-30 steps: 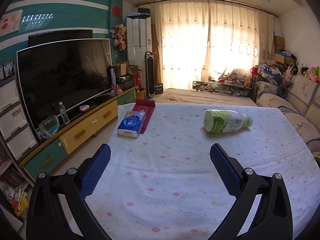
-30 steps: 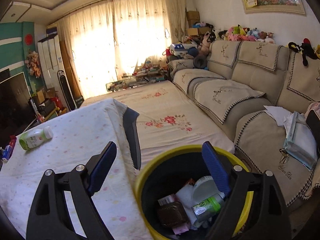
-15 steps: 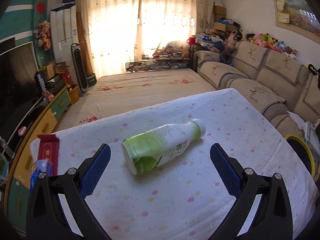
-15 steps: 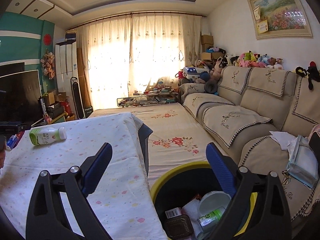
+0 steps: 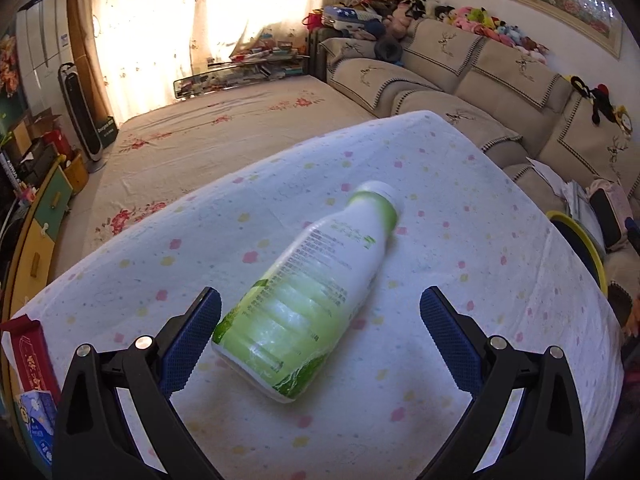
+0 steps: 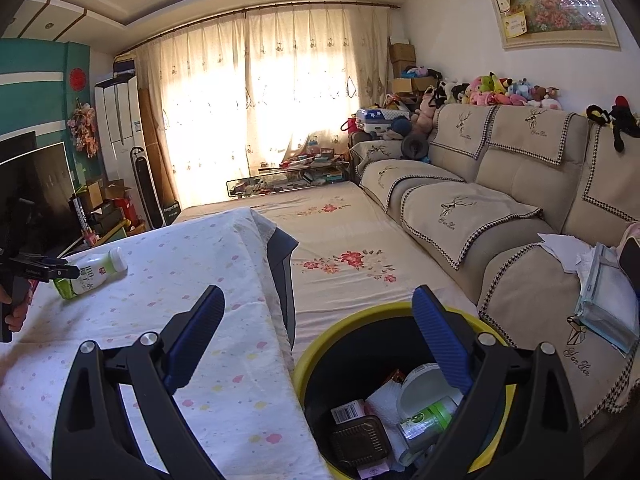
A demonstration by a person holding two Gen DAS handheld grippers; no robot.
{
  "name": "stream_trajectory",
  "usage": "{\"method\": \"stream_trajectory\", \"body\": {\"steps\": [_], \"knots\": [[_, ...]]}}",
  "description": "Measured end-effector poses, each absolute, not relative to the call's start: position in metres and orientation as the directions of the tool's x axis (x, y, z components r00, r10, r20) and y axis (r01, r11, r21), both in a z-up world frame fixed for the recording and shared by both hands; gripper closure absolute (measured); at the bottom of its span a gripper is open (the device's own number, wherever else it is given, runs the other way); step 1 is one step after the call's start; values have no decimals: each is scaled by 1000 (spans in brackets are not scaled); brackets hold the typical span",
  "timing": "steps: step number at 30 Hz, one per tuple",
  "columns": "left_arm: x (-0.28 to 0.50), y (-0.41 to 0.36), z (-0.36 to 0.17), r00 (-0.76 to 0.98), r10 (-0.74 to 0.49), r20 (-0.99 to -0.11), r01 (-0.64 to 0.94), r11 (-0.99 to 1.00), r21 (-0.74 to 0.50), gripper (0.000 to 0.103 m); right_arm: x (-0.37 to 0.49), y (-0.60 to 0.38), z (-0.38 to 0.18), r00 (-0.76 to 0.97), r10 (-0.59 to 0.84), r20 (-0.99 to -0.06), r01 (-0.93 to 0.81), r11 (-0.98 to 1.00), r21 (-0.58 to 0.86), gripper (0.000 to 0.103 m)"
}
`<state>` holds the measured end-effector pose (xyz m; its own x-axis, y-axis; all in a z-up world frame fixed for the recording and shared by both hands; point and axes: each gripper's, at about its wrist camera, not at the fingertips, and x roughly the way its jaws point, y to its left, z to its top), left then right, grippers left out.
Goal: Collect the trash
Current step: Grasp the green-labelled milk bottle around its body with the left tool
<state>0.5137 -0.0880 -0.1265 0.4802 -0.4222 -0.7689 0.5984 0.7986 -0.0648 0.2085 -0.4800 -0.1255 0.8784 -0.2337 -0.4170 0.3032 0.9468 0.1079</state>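
A bottle (image 5: 316, 284) lies on its side on the table (image 5: 460, 380) between my left gripper's (image 5: 318, 320) 2 spread fingers. The bin (image 6: 320, 350), holding trash, stands right of the table, below my right gripper (image 6: 318, 320); the sofa (image 6: 500, 184) lies beyond it.

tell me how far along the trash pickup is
Done: the yellow-rimmed bin already holds a tub, a can and wrappers. In hand: nothing gripped; the left tool is open around the base of the green and white bottle lying on the table. The right tool hangs open over the bin. Left: grab and bin the bottle.
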Motion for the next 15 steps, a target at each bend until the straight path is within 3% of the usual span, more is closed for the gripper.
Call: {"method": "stream_trajectory", "body": {"steps": [3,12,15], "knots": [[485,-106,-125,420,-485,-767,660,744,-109,5,211,-479,-126,874,-235,-426,303,948,100,13],[505,-142,-132,484,-319,-815,560,828,9,5,211,-482,-127,876,-223,-427,301,946,123,13],[514,-147,-141,471,-277,-838,533,846,20,21,211,-482,-127,876,-218,-431,297,947,126,13]]}}
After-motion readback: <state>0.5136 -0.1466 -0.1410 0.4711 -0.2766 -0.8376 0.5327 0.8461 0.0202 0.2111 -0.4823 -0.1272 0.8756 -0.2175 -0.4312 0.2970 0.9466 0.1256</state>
